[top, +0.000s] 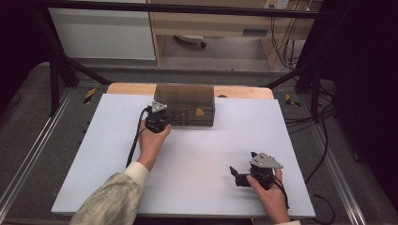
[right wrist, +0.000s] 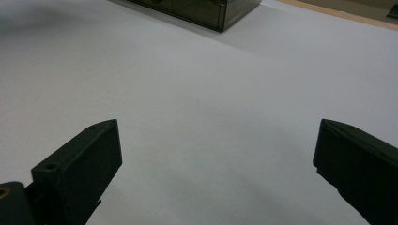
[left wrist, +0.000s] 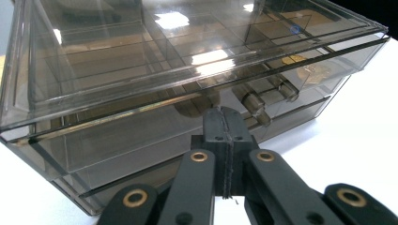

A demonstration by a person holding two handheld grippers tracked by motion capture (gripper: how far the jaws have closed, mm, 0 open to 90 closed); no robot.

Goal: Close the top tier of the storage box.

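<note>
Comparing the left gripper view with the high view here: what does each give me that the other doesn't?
Left gripper view alone: the left gripper with its jaws shut together, tips right at the front of the smoky clear drawer box, whose drawer fronts, inner dividers and a gold-coloured item behind the plastic can be made out.

High view alone: the right gripper, jaws apart, resting on the white table sheet well away from the box, the person's sleeve, and the floor and frame around the table.

Shared: the box, the left gripper at its front, and the white sheet.
</note>
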